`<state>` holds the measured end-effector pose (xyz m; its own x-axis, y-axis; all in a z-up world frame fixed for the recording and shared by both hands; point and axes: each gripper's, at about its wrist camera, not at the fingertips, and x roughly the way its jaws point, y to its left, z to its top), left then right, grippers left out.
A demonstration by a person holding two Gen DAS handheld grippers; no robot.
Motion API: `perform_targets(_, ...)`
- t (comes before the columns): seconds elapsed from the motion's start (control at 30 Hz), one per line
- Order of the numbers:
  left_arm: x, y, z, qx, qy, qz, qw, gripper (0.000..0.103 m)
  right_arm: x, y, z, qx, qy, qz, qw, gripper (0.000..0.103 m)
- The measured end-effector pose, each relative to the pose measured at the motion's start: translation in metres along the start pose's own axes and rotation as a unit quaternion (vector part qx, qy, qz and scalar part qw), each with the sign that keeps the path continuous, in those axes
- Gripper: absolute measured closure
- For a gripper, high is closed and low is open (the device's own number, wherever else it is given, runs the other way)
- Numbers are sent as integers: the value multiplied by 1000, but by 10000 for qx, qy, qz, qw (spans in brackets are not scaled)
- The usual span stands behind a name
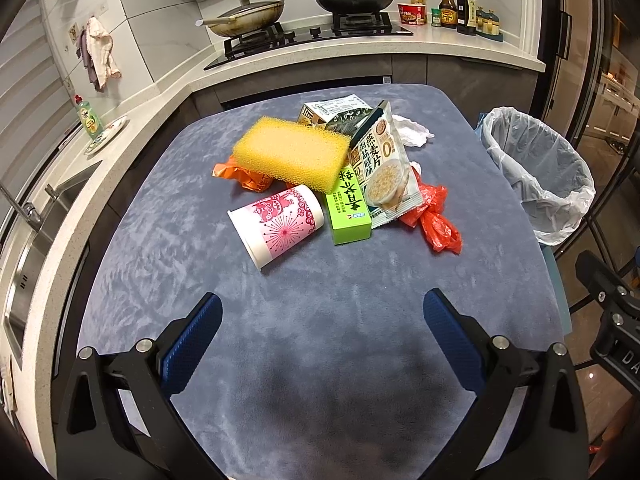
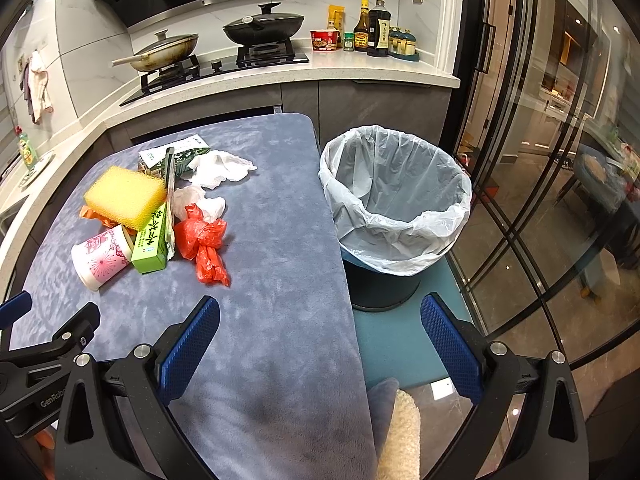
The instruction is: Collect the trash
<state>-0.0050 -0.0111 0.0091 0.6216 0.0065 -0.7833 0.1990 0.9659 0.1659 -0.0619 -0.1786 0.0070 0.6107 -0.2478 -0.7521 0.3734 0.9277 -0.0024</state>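
No trash is picked yet; the left gripper [image 1: 322, 316] and right gripper [image 2: 320, 320] are both wide and hold nothing. The pile sits mid-frame on the table [image 1: 320, 360]. I judge the next move is reaching for 1 item, maybe the red bag [image 2: 202, 240], for the bin [image 2: 394, 204].

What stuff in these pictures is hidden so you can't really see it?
- Orange wrapper: mostly under the yellow sponge in both views.
- Carton at the back: its lower part is covered by the sponge and the oatmeal packet.
- Bottom of the trash bin: the right wrist view shows only the liner's upper folds.
- Sauce bottle labels: too small to read.
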Motion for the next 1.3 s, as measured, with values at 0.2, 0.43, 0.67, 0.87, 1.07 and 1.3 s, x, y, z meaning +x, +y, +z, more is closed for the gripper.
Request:
perform_targets(0.2, 0, 0, 1, -31, 4, 0, 10000, 7, 1, 2, 0, -37, 10, 9, 10000, 7)
perform_targets(0.43, 0, 0, 1, -20, 5, 3, 10000, 7, 2, 3, 0, -35, 13, 10, 10000, 7)
perform_targets(0.67, 1, 1, 1, -23, 3, -3, 10000, 7, 1, 3, 0, -27, 8, 18, 10000, 7)
perform_targets(0.87, 1, 0, 1, -24, 1, -1, 10000, 7, 2, 2, 0, -31, 14, 12, 10000, 7)
perform_targets(1.07, 2, 1, 1, -32, 7, -15, 10000, 7, 1, 1, 0, -30, 13, 17, 10000, 7)
perform_targets(1.3, 10, 13, 0, -307, 138, -162, 9993, 7, 4, 3, -1, -11, 43, 8, 10000, 7)
